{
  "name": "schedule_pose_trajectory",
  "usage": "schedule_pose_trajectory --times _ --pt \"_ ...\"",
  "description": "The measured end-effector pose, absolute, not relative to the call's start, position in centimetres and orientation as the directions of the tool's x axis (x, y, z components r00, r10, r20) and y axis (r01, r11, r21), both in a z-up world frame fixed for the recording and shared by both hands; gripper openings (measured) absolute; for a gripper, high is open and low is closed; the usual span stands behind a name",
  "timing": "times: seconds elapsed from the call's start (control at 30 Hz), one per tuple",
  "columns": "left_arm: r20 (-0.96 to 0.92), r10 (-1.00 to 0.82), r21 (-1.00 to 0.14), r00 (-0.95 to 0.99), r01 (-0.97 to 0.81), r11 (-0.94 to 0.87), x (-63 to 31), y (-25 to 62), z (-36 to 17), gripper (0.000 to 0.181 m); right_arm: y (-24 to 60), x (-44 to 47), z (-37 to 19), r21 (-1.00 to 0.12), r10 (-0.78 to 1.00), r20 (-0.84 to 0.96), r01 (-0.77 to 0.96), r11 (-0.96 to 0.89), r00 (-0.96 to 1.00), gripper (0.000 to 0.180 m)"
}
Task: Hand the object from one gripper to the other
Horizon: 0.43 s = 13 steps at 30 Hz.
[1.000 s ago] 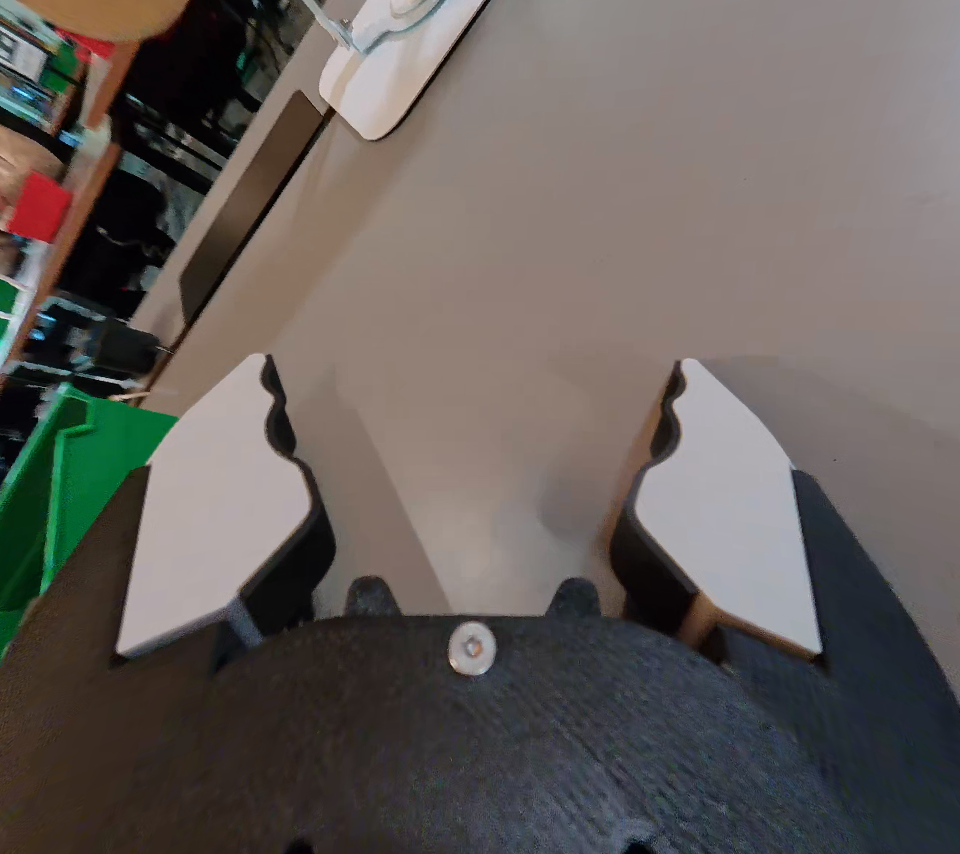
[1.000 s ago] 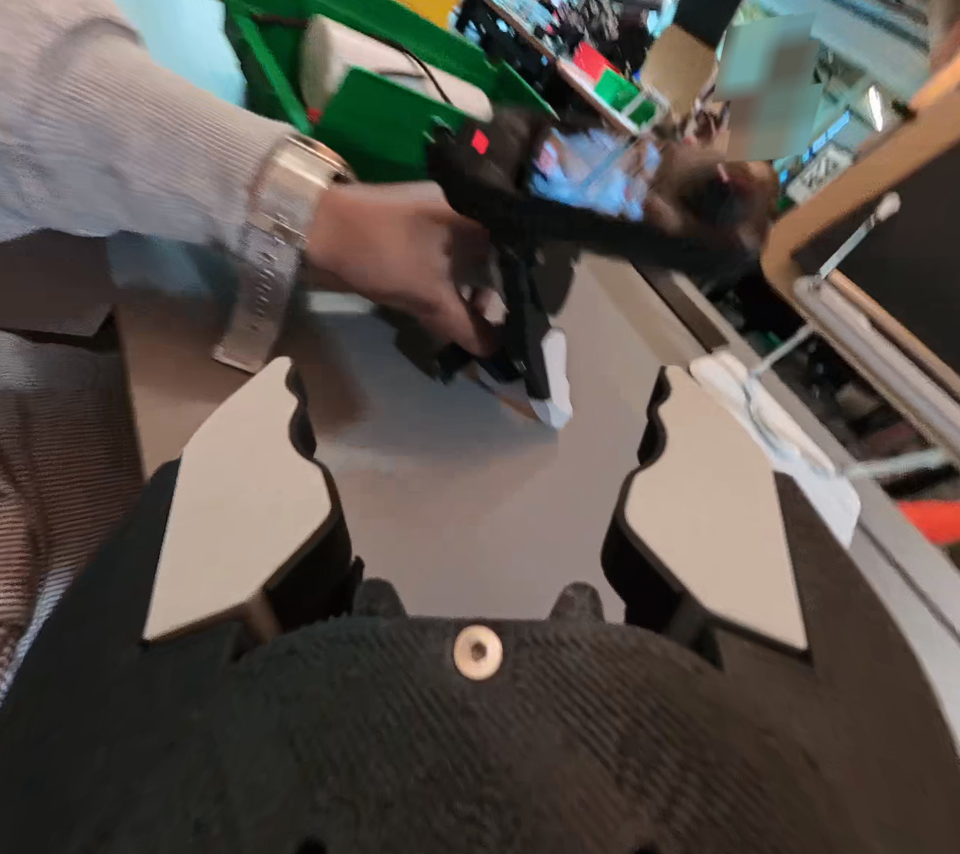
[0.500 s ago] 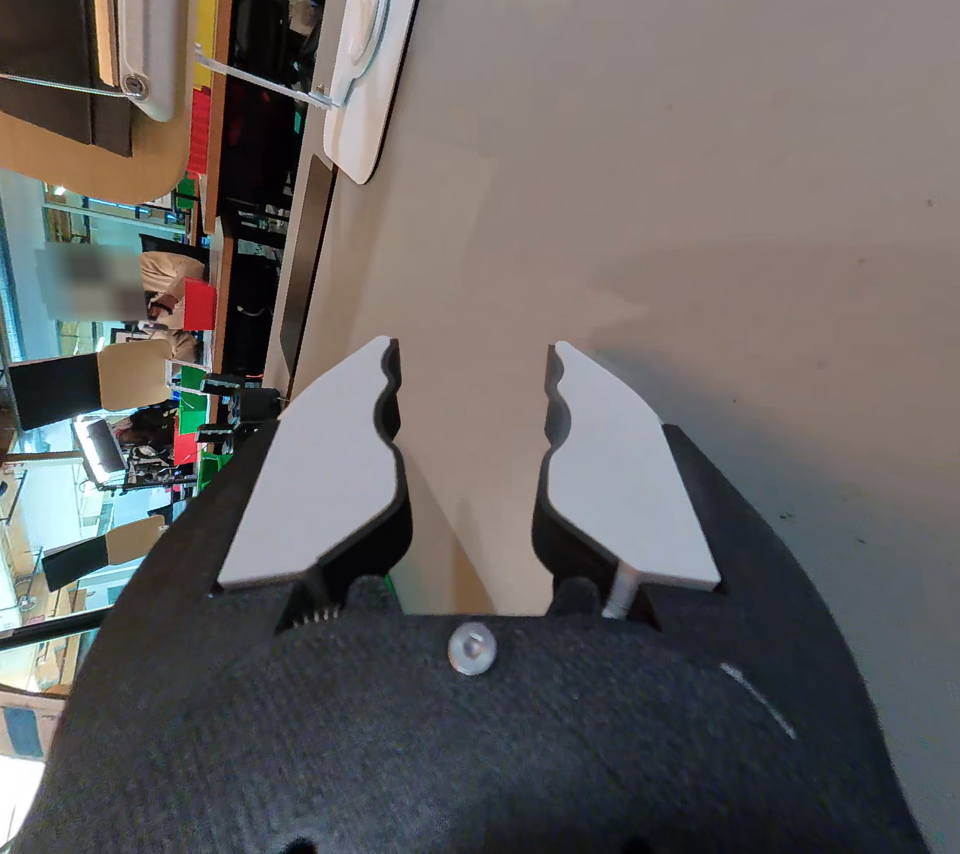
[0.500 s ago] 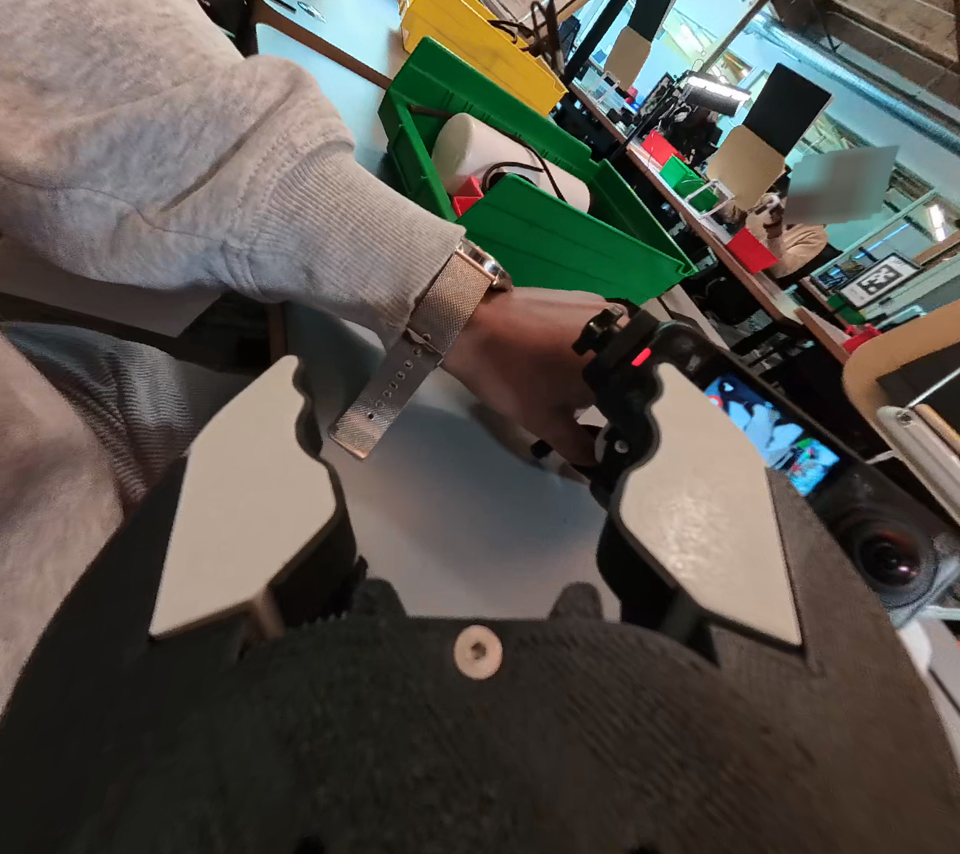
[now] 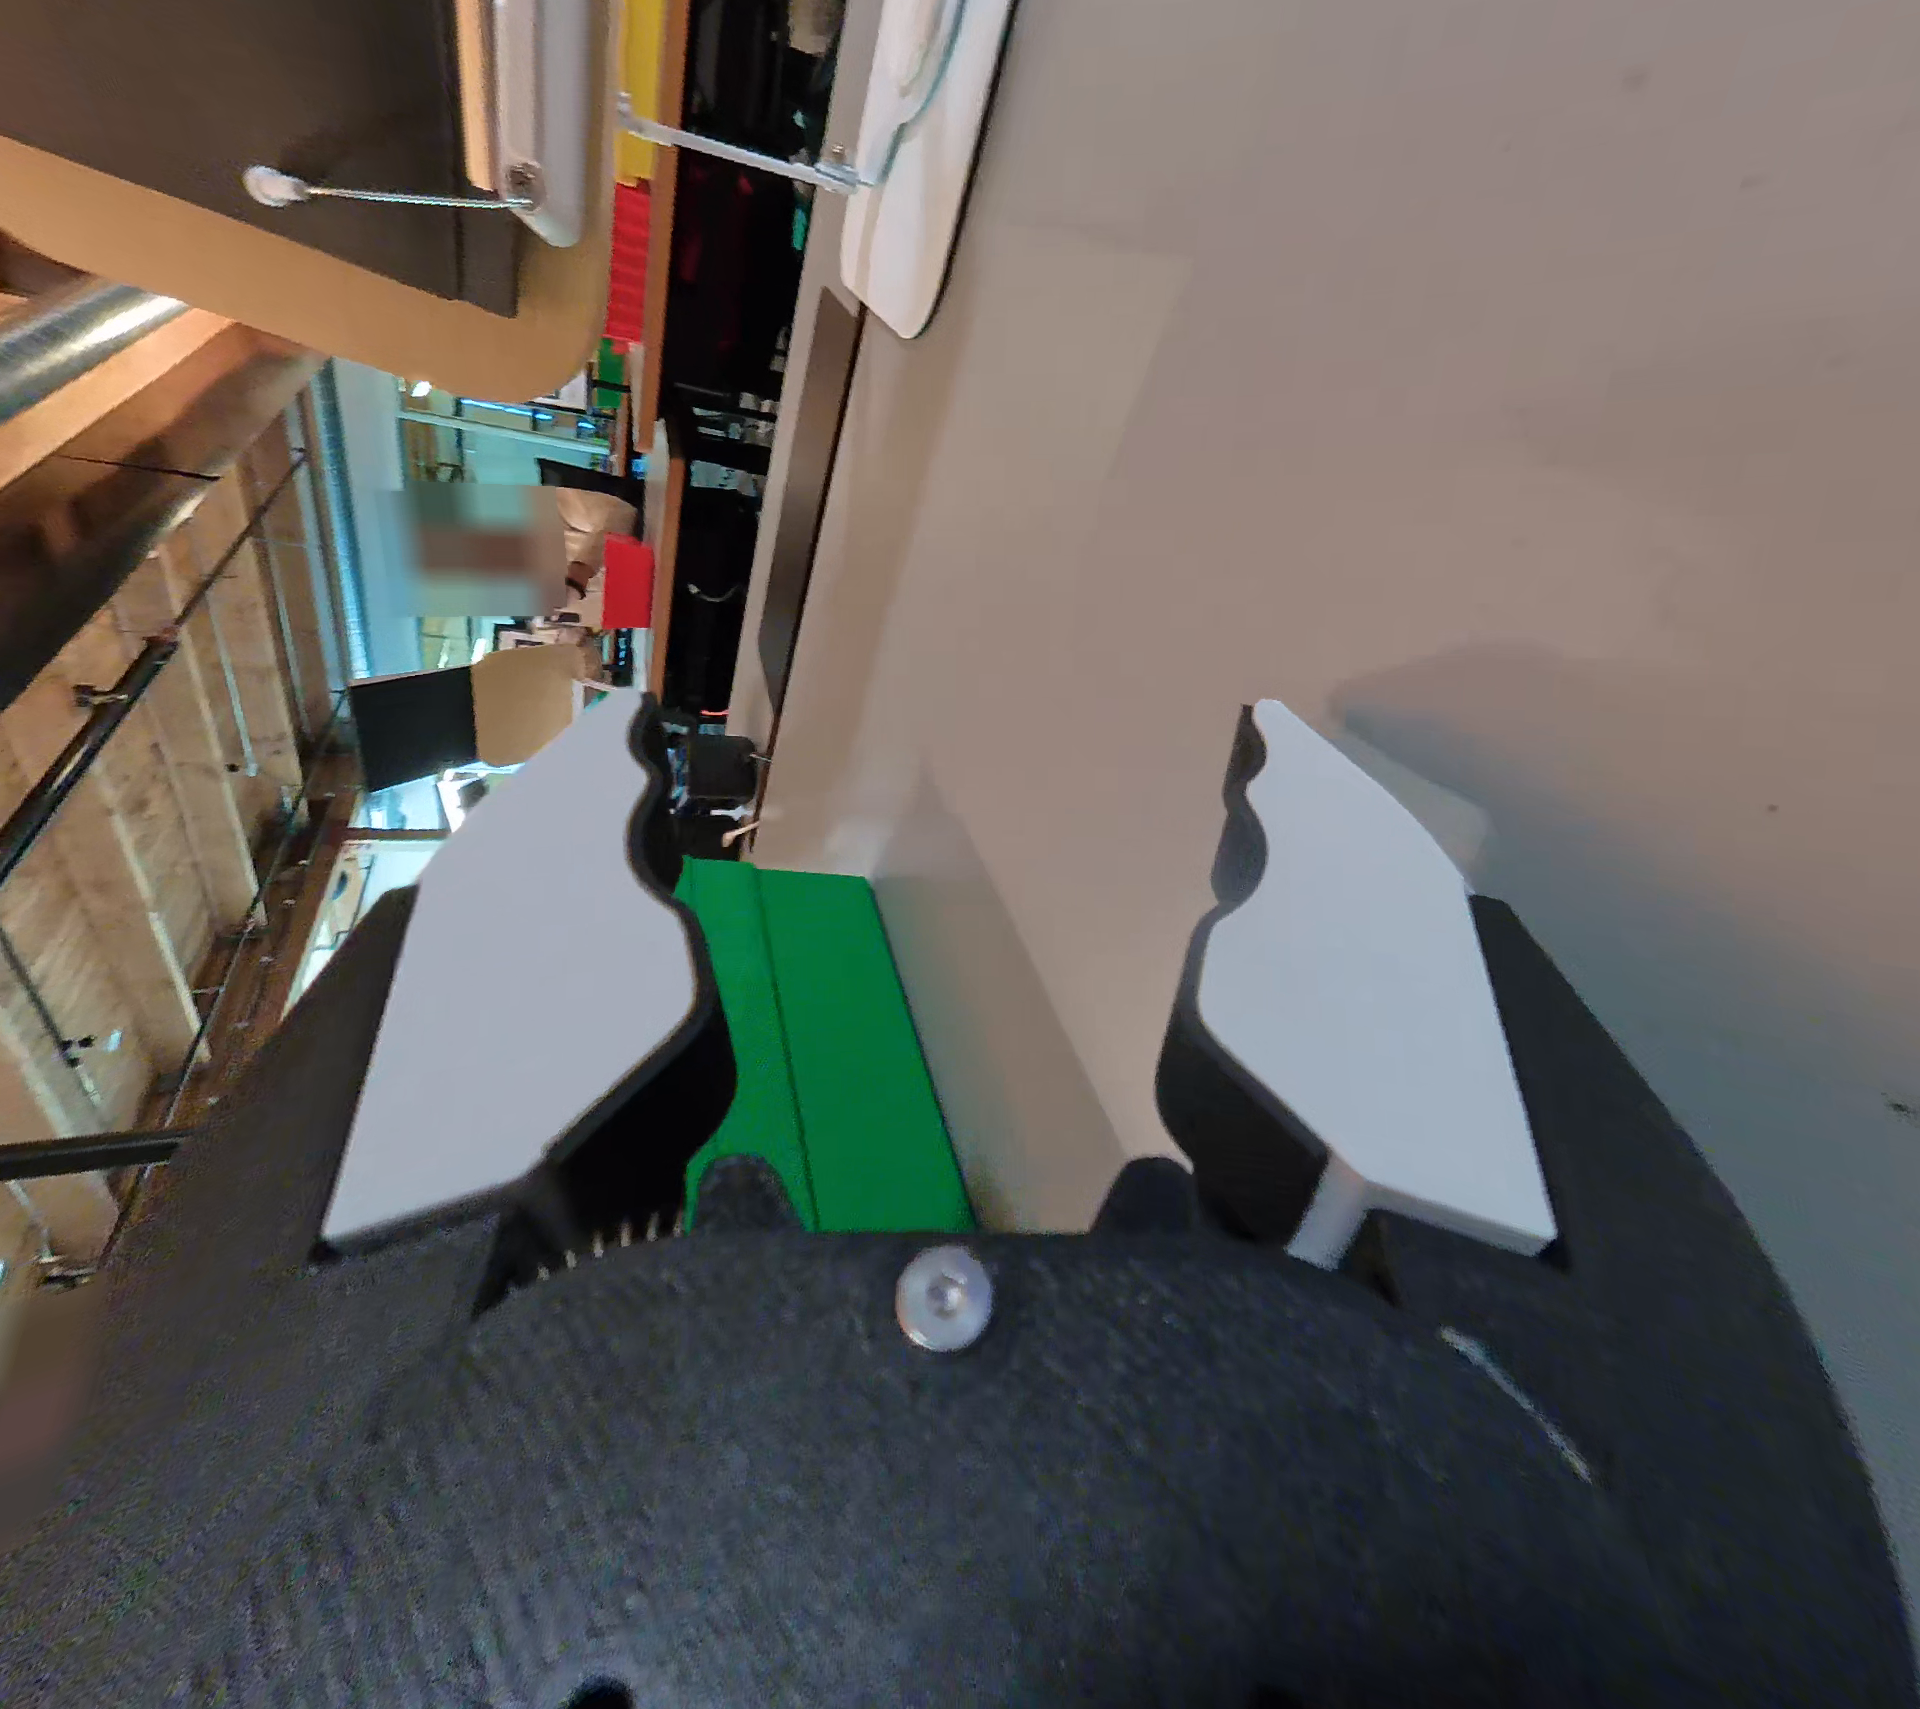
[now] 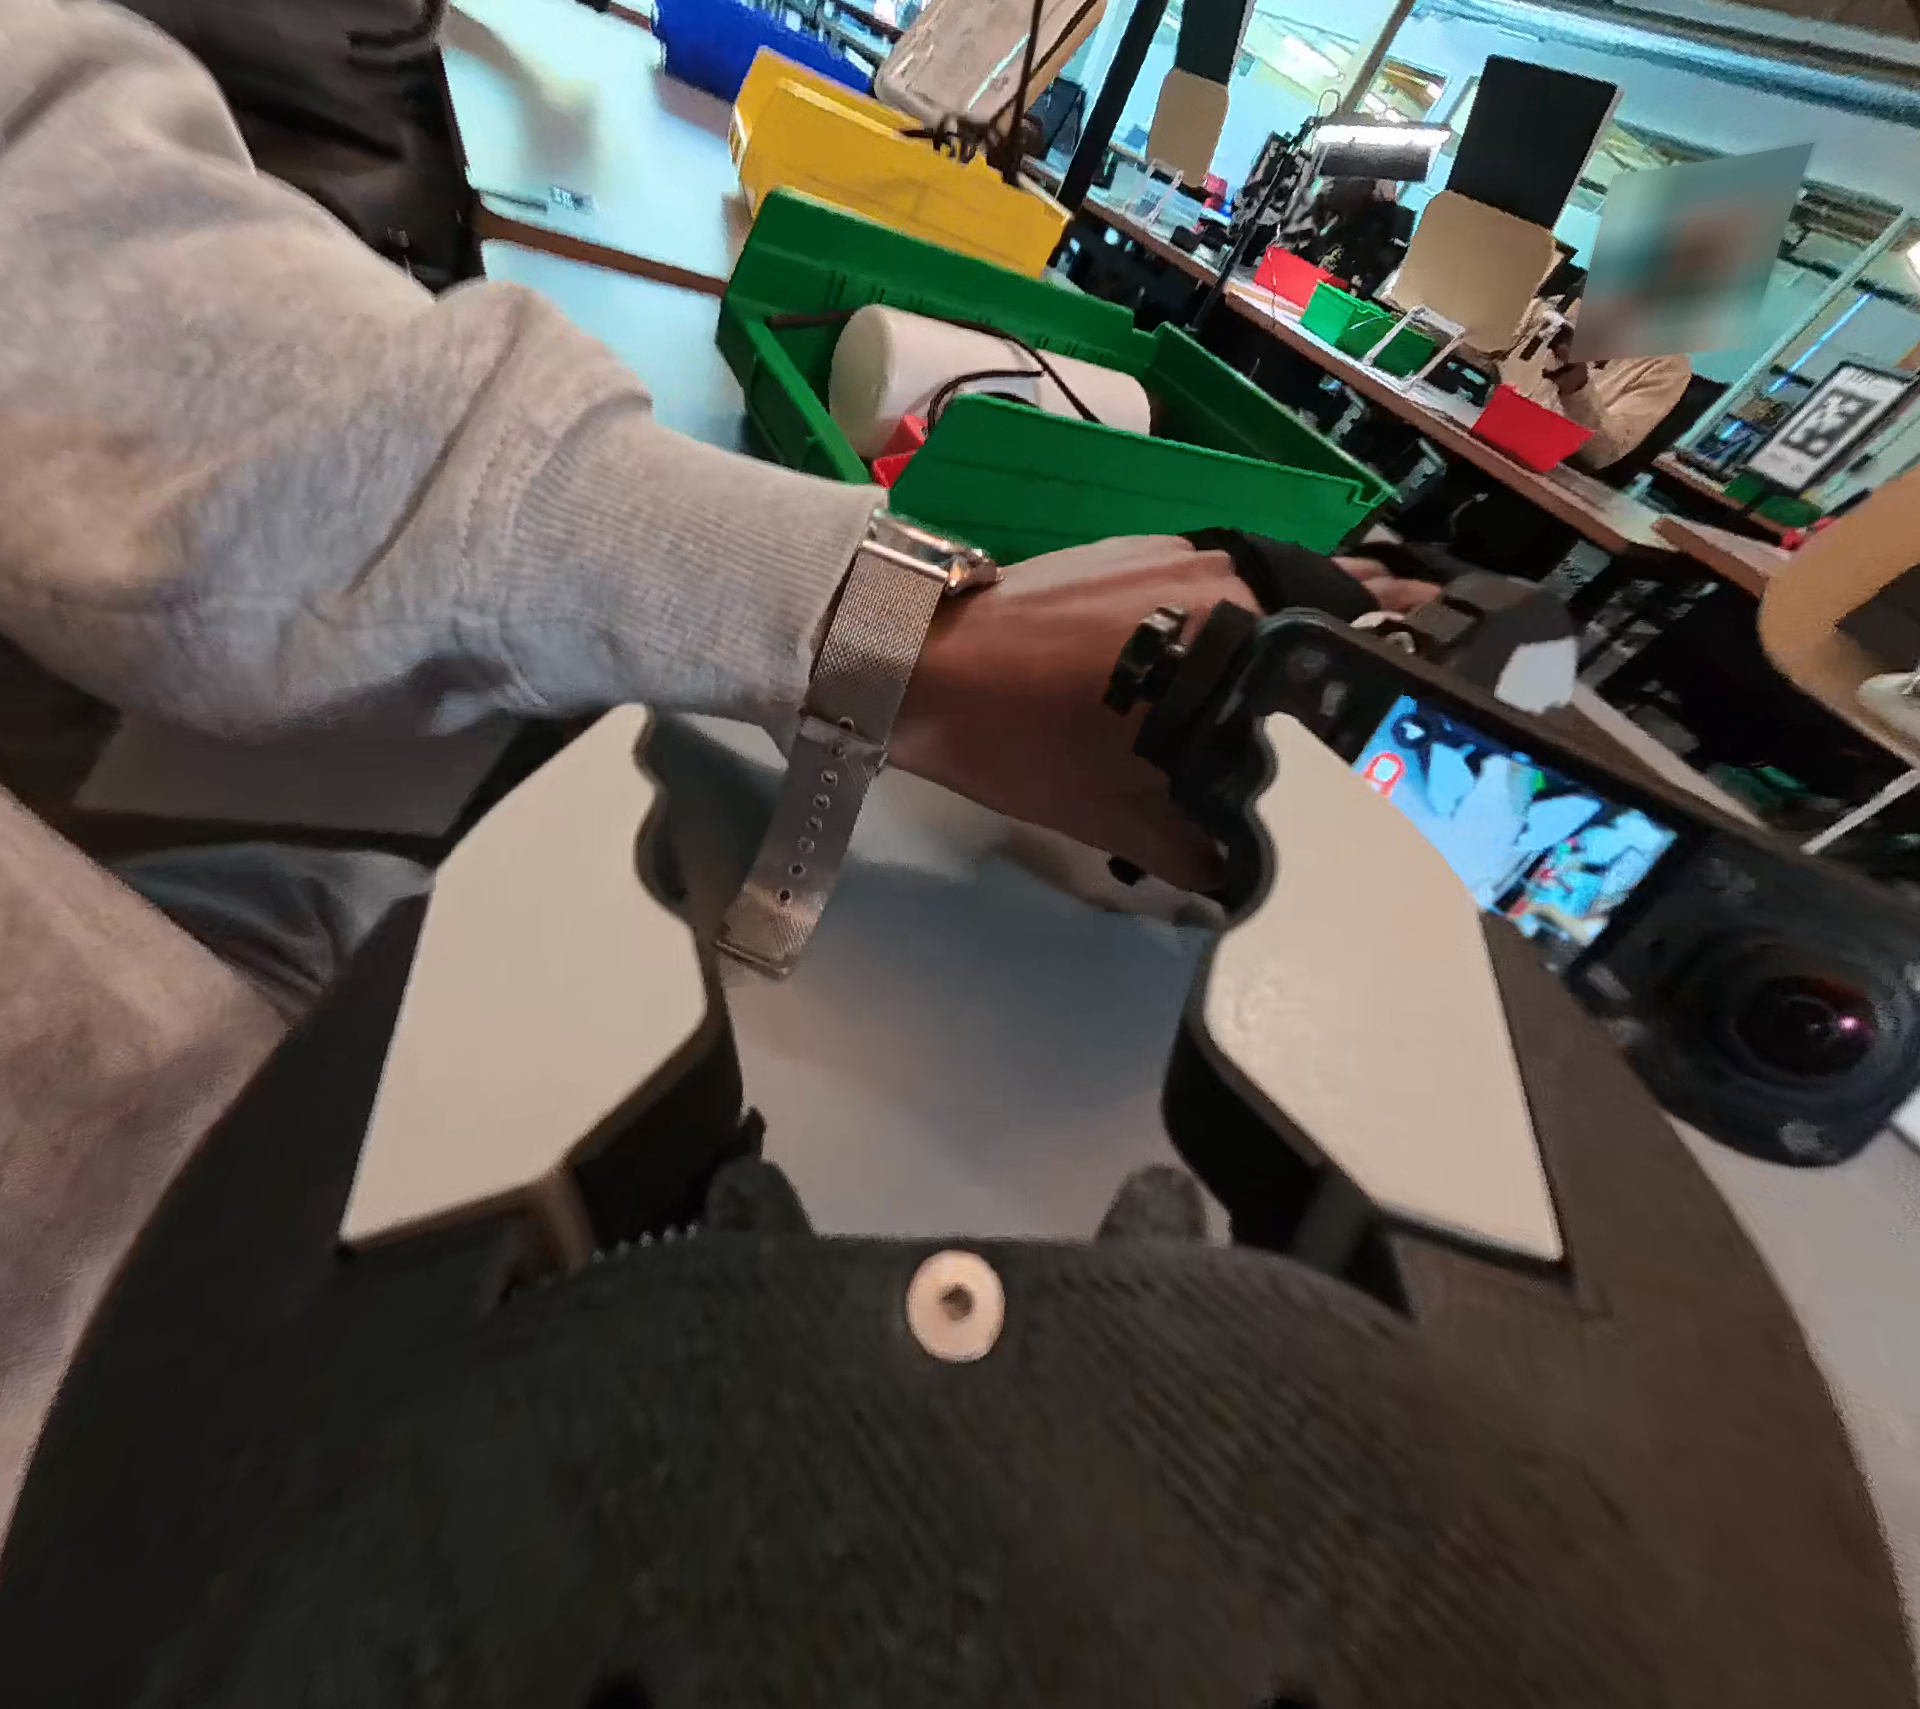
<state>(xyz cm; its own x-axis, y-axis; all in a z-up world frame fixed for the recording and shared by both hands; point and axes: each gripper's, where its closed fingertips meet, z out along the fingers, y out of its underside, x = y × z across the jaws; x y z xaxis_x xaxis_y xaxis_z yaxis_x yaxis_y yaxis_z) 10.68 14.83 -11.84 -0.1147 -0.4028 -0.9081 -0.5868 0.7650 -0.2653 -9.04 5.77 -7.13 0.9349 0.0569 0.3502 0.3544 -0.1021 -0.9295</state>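
My left gripper (image 5: 945,709) is open and empty, rolled on its side over the grey table (image 5: 1455,309). My right gripper (image 6: 951,719) is open and empty too. In the right wrist view it points at a person's hand (image 6: 1039,683) with a metal watch (image 6: 862,672). That hand holds the left gripper's body, whose camera (image 6: 1808,1025) and small screen (image 6: 1517,828) sit just right of my right finger (image 6: 1351,984). One white fingertip (image 6: 1538,677) of the left gripper shows beyond. No object to hand over is in either view.
A green bin (image 6: 1091,475) with a white roll (image 6: 914,360) stands behind the hand; it also shows in the left wrist view (image 5: 831,1036). Yellow (image 6: 883,153) and blue (image 6: 727,28) bins lie farther off. A white board with a clear stand (image 5: 935,49) sits at the table's far edge.
My left gripper's jaws narrowed half a second ago and are wide open again, and it has rolled onto its side. My right gripper has moved closer to the hand holding the left gripper.
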Motion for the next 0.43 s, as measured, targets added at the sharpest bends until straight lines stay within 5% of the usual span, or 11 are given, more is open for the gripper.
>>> schedule_pose_trajectory --times 0.2,0.43 --pt "-0.926 -0.371 -0.251 -0.071 -0.619 0.744 10.7 15.0 -10.5 0.117 5.5 -8.3 -6.5 -0.951 0.017 0.296 0.297 -0.092 0.955 0.094" --pt "-0.875 -0.467 -0.315 -0.127 -0.583 0.749 10.7 14.0 -12.3 0.105 5.5 -9.0 -6.2 -0.949 0.054 0.306 0.309 -0.062 0.950 0.105"
